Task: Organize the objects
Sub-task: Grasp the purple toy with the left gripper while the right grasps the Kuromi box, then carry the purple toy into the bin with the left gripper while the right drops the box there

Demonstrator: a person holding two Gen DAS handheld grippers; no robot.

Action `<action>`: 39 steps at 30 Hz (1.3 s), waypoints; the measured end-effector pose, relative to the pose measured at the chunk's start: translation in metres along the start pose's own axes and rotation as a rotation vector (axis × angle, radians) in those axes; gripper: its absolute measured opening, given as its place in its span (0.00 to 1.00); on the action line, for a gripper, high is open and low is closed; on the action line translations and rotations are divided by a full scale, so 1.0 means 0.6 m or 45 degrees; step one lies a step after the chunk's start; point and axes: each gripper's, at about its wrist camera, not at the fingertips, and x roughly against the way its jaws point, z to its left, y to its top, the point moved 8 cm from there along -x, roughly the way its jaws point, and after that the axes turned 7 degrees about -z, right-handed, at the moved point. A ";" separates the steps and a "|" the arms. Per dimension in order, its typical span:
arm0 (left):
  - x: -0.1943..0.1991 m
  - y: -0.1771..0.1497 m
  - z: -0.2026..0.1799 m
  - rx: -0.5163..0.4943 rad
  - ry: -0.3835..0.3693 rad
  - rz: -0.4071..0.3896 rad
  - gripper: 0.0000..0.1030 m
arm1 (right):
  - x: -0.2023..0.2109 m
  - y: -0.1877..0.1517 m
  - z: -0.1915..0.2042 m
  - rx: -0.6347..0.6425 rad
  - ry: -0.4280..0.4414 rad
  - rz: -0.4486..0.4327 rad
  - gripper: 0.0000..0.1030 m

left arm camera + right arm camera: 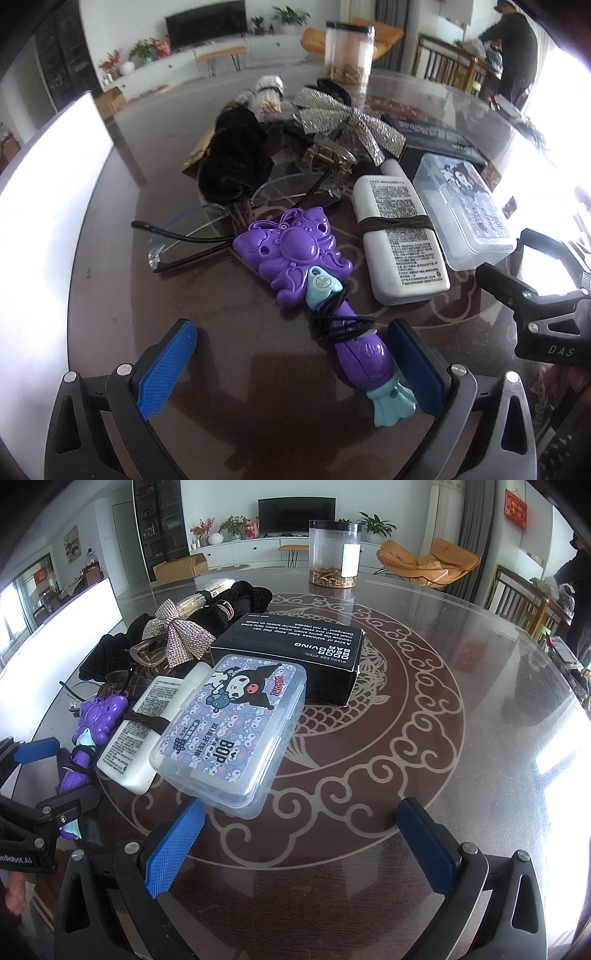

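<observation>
On the glossy dark worktop [424, 738], patterned with pale scrollwork, clutter sat in a living room.
Left hand-held gripper [291, 365] stood wide, its ribbed blue pads either side of the purple plastic toy wand [314, 280]; wand's long axis ran from teal tail near the gripper to ornate head farther off. Right hand-held gripper [299, 838] stood wide and unloaded, just before a clear lidded cartoon box [236, 727]. White bottle [140, 727], black carton [291, 657], rhinestone bow [177, 635] lay alongside.
</observation>
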 end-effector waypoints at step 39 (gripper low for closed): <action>0.117 -0.093 0.008 -0.012 -0.242 -0.146 0.18 | 0.097 -0.026 0.019 -0.380 0.310 0.299 0.64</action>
